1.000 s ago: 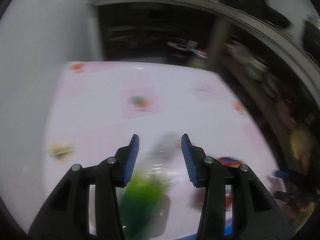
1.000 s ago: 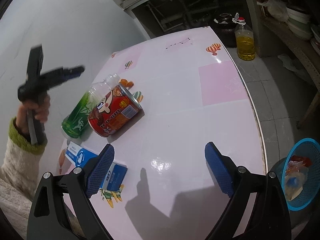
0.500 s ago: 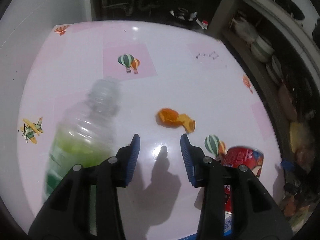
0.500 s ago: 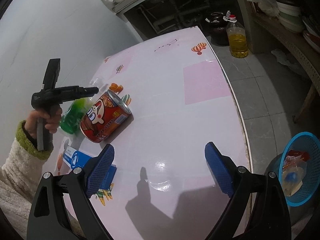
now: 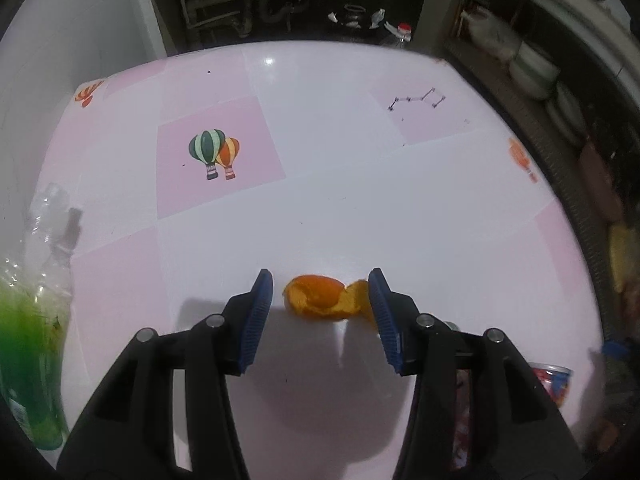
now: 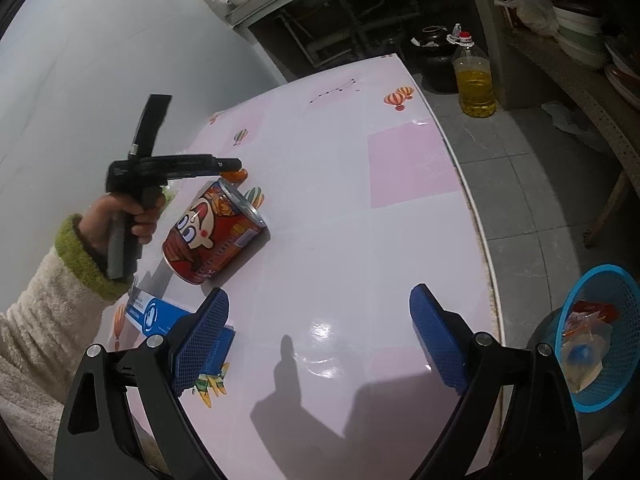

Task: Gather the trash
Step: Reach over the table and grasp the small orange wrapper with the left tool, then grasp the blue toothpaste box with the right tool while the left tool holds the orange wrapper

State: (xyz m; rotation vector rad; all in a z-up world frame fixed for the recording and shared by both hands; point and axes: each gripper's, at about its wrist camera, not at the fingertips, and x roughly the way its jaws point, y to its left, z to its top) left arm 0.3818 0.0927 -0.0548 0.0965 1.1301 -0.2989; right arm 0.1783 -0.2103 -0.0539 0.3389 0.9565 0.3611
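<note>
An orange peel (image 5: 320, 298) lies on the pink-and-white table (image 5: 360, 168). My left gripper (image 5: 321, 280) points steeply down over it with the peel between its blue pads, and its jaws are opening. The left pad stands clear of the peel and the right pad is at its edge. In the right wrist view a hand holds that left gripper (image 6: 230, 165) just above the peel (image 6: 236, 176). My right gripper (image 6: 319, 296) is open wide over bare table. A red snack can (image 6: 212, 236) lies on its side, and a green-labelled bottle (image 5: 28, 340) lies at the left.
A blue-and-white box (image 6: 156, 314) lies near the table's front left. A blue mesh basket (image 6: 600, 320) with trash in it stands on the floor at the right. An oil bottle (image 6: 476, 80) and a dark pot stand on the floor beyond the table.
My left gripper has come down and swung from over the green bottle to the orange peel, which now sits between its pads. The right gripper has kept still.
</note>
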